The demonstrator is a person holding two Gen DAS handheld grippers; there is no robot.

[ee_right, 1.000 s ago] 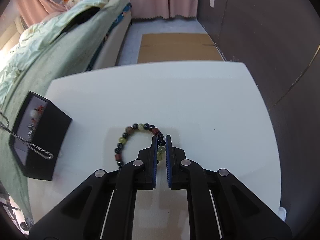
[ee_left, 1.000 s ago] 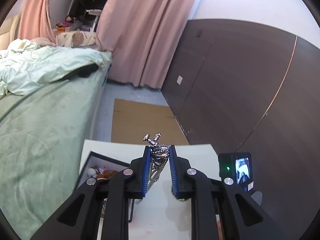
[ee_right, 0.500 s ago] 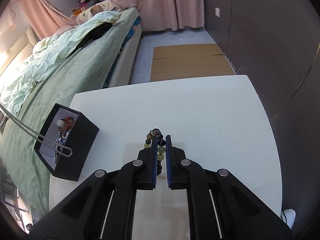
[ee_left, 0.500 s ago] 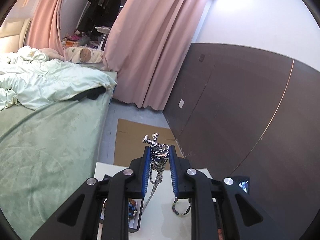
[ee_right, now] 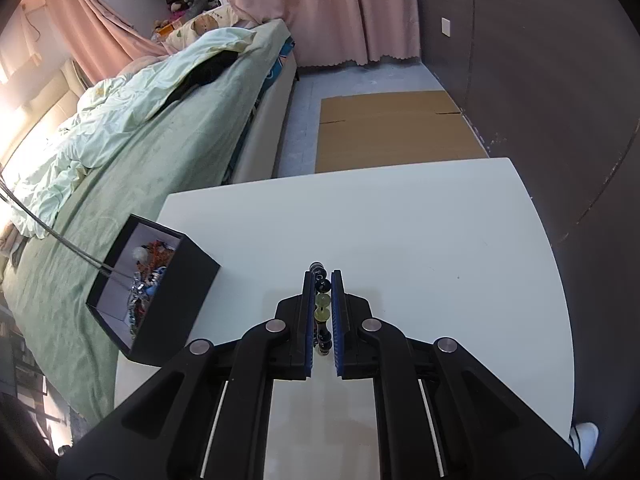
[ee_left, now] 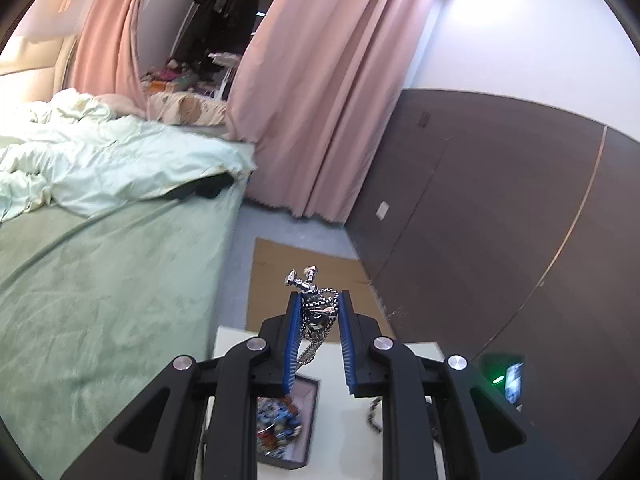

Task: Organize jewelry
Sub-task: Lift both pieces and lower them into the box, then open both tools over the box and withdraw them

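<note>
The white table (ee_right: 400,216) is mostly bare, with the black jewelry box (ee_right: 176,304) sitting right at its left edge by the bed (ee_right: 120,152), so a snagged chain could drag it off. The left gripper (ee_left: 318,312) is clamped on a silver chain necklace (ee_left: 316,316) whose tail dangles into the box. The right gripper (ee_right: 321,308) is pinched shut on a beaded bracelet (ee_right: 322,304), lifted above the table; beads might slip out.

Left gripper (ee_left: 319,312) and right gripper (ee_right: 321,300), jaws clamped.
</note>
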